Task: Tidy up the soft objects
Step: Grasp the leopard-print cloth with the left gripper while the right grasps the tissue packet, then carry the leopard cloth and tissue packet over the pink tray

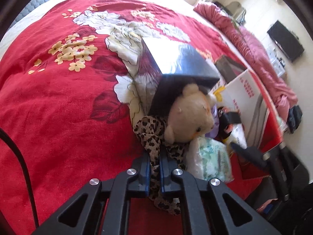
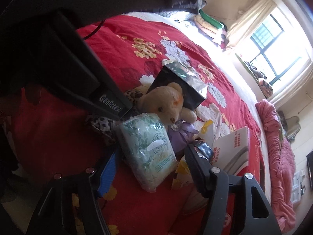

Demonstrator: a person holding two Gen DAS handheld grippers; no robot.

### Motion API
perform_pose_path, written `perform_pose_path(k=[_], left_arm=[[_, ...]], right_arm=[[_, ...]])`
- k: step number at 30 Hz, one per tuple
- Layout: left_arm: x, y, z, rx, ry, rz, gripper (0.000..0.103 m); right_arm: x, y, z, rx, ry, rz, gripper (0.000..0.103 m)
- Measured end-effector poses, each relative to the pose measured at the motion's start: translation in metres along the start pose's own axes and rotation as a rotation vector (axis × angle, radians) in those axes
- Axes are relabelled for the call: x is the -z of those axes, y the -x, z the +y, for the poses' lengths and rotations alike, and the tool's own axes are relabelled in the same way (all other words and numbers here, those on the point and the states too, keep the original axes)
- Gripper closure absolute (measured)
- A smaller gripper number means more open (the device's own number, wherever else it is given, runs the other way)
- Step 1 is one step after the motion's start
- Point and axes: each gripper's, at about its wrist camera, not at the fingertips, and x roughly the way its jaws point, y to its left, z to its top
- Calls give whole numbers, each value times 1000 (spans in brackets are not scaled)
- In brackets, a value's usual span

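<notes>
My left gripper [image 1: 155, 164] is shut on a leopard-print scarf [image 1: 154, 135] that trails to a beige teddy bear [image 1: 191, 115] on the red bedspread. The bear leans against a dark glossy bag [image 1: 176, 68]. A soft tissue pack [image 1: 211, 156] lies beside the bear. In the right wrist view my right gripper [image 2: 152, 156] is open, its fingers either side of the tissue pack [image 2: 146, 148]. The bear [image 2: 164, 101], a purple bow [image 2: 182, 133] and the scarf [image 2: 101, 123] lie just beyond it.
A white and red box [image 1: 252, 98] lies right of the bear, and shows in the right wrist view [image 2: 232, 146]. A pink quilt [image 1: 254, 45] runs along the bed edge. The left gripper body [image 2: 82, 78] fills the upper left of the right wrist view.
</notes>
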Motion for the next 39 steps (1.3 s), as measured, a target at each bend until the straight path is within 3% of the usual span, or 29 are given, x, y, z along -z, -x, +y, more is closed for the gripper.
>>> perform_pose_path(k=[3,6,17,27,39], left_arm=[[0,6,0,-11,-14,-23,96],[2,16,1,-32,-21,-46,97],[18,68,3,-72,-5,-131,96],[20,100,-33,-142,-75,-205,96],[3,136,-98,-104,-175,-290,96]], right_arm=[[-1,-2,-3,-54,-34,5,63],[-1,4,-11,-95,-89,-11,73],[8,32,-62,-276,-406,-128,85],[5,66,-69,-268,-451,-220,87],[20,126,-110,-178,-536,-347,87]])
